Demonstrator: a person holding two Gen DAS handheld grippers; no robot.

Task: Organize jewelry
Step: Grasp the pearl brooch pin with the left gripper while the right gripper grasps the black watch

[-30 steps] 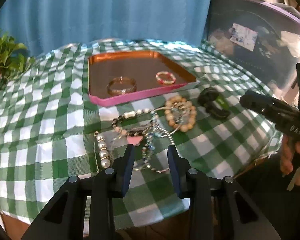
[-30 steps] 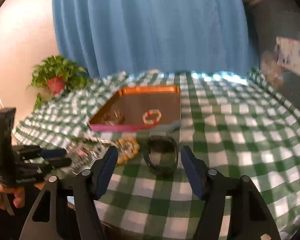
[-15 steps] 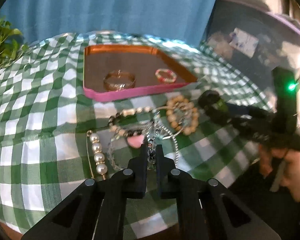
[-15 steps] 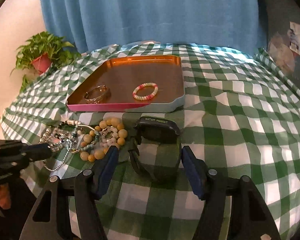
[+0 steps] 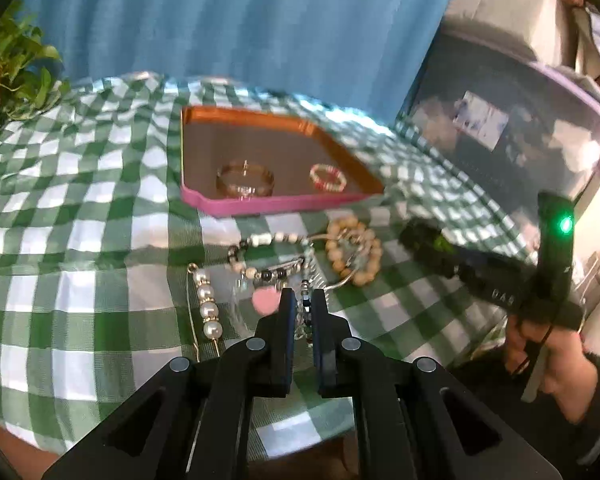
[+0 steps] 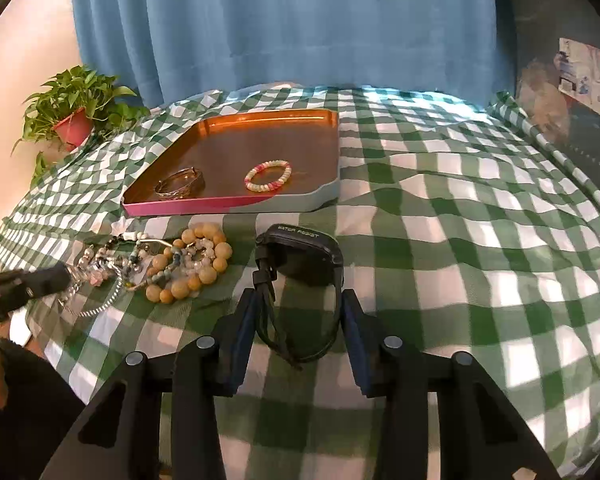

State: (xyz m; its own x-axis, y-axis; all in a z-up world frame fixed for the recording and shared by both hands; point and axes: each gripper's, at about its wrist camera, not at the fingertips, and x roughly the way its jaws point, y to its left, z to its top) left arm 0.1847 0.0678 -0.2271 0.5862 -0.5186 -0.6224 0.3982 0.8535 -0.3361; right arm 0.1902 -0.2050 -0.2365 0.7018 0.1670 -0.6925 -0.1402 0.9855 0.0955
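Note:
My left gripper [image 5: 303, 300] is shut on a thin beaded chain [image 5: 306, 298] in a tangle of jewelry: a pink heart charm [image 5: 265, 300], a pearl pin [image 5: 207, 304] and a wooden bead bracelet [image 5: 354, 250]. The pink-rimmed tray [image 5: 276, 202] holds a gold bangle [image 5: 245, 179] and a pink bead bracelet [image 5: 328, 177]. My right gripper [image 6: 298, 312] is open, with its fingers on either side of the strap of a black watch [image 6: 302, 256]. The tray [image 6: 236, 206] and wooden bead bracelet [image 6: 192, 266] also show in the right wrist view.
A green checked cloth [image 6: 460, 240] covers the round table. A potted plant [image 6: 74, 114] stands at the far left. A blue curtain [image 6: 284, 24] hangs behind. A clear storage bin [image 5: 512, 128] stands to the right of the table.
My left gripper has closed on the beaded chain and lifted a little. My right gripper has moved forward so its open fingers now straddle the watch strap.

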